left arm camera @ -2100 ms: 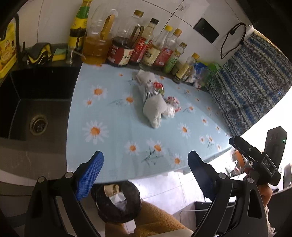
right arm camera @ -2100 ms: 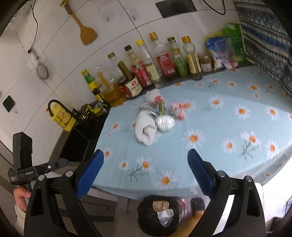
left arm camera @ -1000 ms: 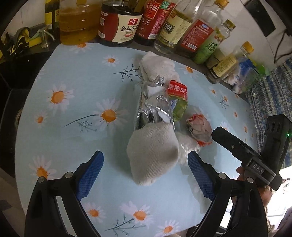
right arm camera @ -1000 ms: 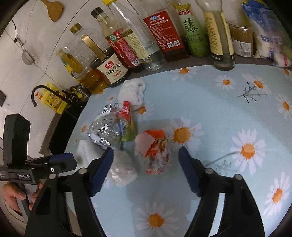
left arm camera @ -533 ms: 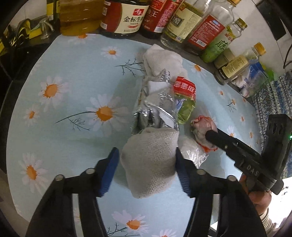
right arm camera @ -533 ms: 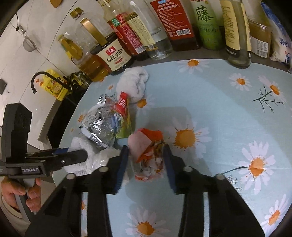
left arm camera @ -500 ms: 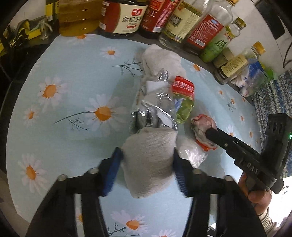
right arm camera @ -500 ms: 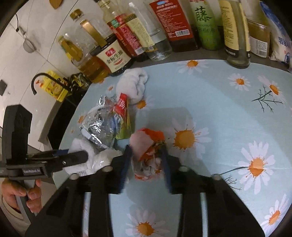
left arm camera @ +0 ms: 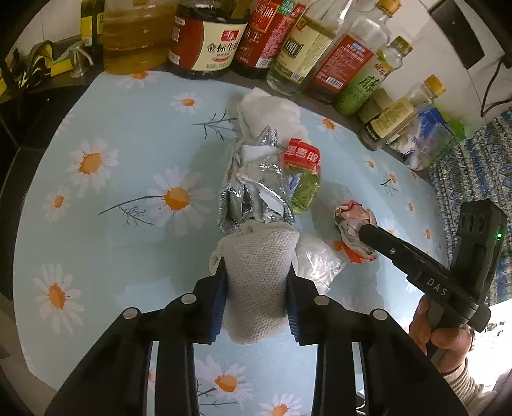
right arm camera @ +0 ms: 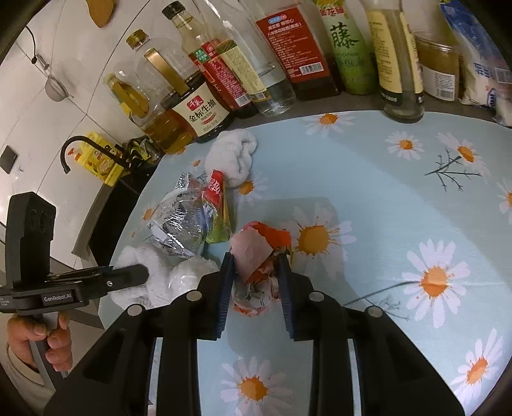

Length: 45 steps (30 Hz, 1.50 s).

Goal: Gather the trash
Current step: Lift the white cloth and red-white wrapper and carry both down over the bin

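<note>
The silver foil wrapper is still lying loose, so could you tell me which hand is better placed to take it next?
Left, probably: its tongs sit just below the foil wrapper, though shut on the white cloth wad. The right tongs clamp the crumpled red wrapper farther off.

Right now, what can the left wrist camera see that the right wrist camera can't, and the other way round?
Only the left wrist view shows the blue patterned curtain at the right edge. Only the right wrist view shows the black tap, the hanging strainer and the wooden spatula on the tiled wall. Both show the daisy cloth, the bottle row, the foil bag, and both grippers: the left gripper shut on the grey-white rag, the right gripper on the crumpled red wrapper.
</note>
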Each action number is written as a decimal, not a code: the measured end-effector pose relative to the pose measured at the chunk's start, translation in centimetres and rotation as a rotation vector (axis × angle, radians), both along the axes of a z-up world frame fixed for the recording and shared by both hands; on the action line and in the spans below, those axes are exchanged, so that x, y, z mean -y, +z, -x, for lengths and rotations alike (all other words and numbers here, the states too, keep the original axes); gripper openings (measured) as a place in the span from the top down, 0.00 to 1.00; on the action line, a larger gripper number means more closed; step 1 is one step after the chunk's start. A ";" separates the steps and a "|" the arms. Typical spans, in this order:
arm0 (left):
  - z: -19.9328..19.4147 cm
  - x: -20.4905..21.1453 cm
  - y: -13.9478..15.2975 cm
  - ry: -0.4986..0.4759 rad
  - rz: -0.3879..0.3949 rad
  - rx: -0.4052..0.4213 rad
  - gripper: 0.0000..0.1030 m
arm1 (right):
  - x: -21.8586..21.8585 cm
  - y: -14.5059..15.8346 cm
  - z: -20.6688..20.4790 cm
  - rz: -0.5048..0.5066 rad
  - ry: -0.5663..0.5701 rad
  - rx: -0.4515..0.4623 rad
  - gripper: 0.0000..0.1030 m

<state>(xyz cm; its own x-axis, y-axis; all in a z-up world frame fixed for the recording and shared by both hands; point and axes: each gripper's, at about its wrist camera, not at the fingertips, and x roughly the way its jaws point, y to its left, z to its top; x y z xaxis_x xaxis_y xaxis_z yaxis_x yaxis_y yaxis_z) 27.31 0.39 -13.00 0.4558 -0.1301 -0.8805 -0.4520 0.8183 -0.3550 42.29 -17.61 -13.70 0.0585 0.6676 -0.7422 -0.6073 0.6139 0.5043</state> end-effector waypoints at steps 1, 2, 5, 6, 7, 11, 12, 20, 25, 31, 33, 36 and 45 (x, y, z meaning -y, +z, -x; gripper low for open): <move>0.2 0.0 0.2 -0.002 -0.001 0.006 0.71 | 0.1 0.1 0.1 0.001 -0.005 0.001 0.72; 0.4 0.0 0.5 -0.004 -0.002 0.012 0.71 | 0.3 0.2 0.2 0.003 -0.011 0.004 0.72; 1.2 -0.2 0.9 -0.015 -0.002 0.026 0.71 | 0.7 0.5 0.6 0.008 -0.038 0.010 0.72; 1.5 -0.3 1.0 -0.020 -0.003 0.031 0.71 | 0.8 0.7 0.9 0.008 -0.048 0.012 0.72; 1.8 -0.4 1.1 -0.023 -0.002 0.035 0.71 | 1.0 0.8 1.1 0.009 -0.055 0.014 0.72; 3.2 -0.9 1.8 -0.048 0.000 0.065 0.71 | 1.3 1.5 2.8 0.022 -0.088 0.032 0.72; 3.7 -1.1 2.0 -0.059 0.002 0.075 0.71 | 1.3 1.8 3.5 0.025 -0.099 0.038 0.72; 7.5 -2.1 3.8 -0.139 0.016 0.150 0.71 | 2.1 4.0 9.6 0.046 -0.192 0.077 0.72; 10.4 -2.4 4.5 -0.199 0.020 0.181 0.71 | 1.9 5.7 14.2 0.038 -0.241 0.095 0.72; 14.0 -2.6 4.6 -0.268 0.031 0.200 0.71 | 1.0 6.6 20.0 0.033 -0.284 0.102 0.72; 15.2 -2.7 4.4 -0.291 0.040 0.199 0.71 | 0.8 6.6 21.9 0.033 -0.300 0.097 0.72; 17.0 -2.6 3.8 -0.320 0.053 0.193 0.71 | 0.6 6.2 24.5 0.041 -0.311 0.084 0.72; 21.5 -2.4 1.6 -0.347 0.086 0.159 0.71 | -1.1 3.6 30.0 0.070 -0.265 0.007 0.71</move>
